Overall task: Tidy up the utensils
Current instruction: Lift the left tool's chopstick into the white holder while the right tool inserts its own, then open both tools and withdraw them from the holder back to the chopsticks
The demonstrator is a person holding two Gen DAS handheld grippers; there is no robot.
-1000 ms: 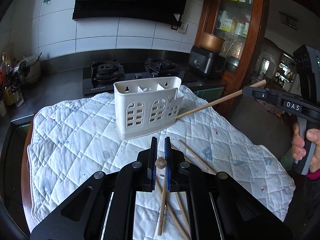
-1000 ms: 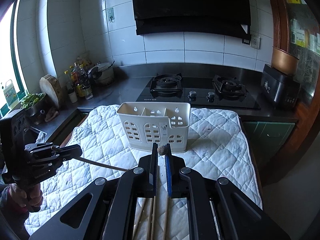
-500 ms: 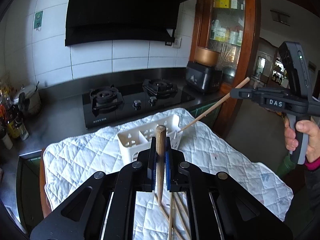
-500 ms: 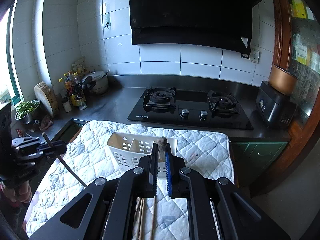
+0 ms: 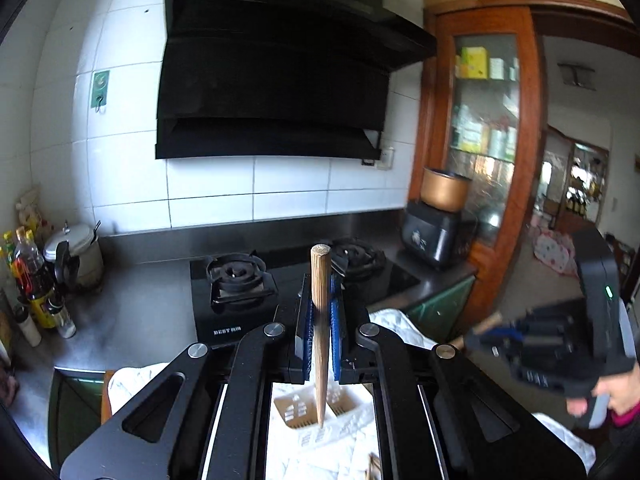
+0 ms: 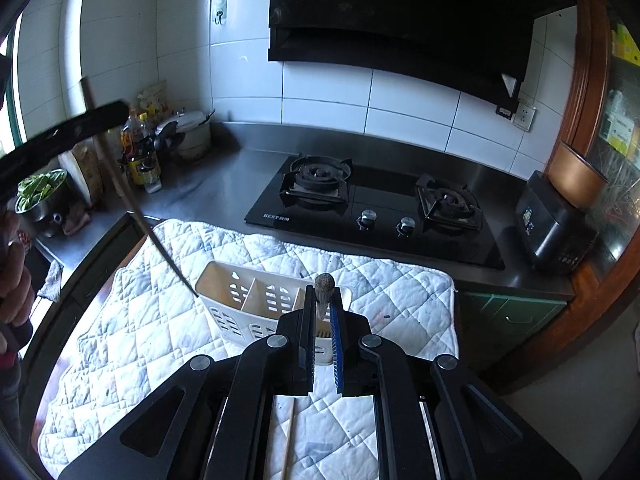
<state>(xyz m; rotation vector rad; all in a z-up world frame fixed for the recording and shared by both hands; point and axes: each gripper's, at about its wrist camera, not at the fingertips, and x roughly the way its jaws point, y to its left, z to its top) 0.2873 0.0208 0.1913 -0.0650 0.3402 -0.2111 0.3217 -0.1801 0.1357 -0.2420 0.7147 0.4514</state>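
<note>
Left gripper: the left gripper [image 5: 321, 344] pinches a wooden chopstick [image 5: 320, 320] between its blue pads, the stick nearly upright with its blunt end at 12 o'clock and its thin tip pointing down at 6 o'clock.
Right gripper: the right gripper [image 6: 323, 336] is pressed onto a second chopstick [image 6: 324, 294], seen end-on; only its rounded butt and a short taper show above the jaws.
Holder: the cream utensil caddy [image 6: 256, 304] stands on the white quilted mat [image 6: 152, 328], its divided compartments open upward; none visibly holds a utensil, though the right gripper hides its right-hand part.
Left stick against holder: in the left wrist view the tip hangs above the caddy [image 5: 296, 412], apart from it; which compartment it lines up with I cannot tell.
Right stick against holder: its butt overlaps the caddy's near rim at about 3 o'clock of the holder; whether the tip is inside is hidden by the jaws.
Loose pieces: one more chopstick [image 6: 287, 440] lies on the mat at 6 o'clock under the right gripper, and stick ends [image 5: 374, 464] show at the bottom of the left view.
Progress: early, by my judgement. Two sticks are lifted and poised, none seated.
Left to do: lower both into a compartment, release, then collect the sticks on the mat.
</note>
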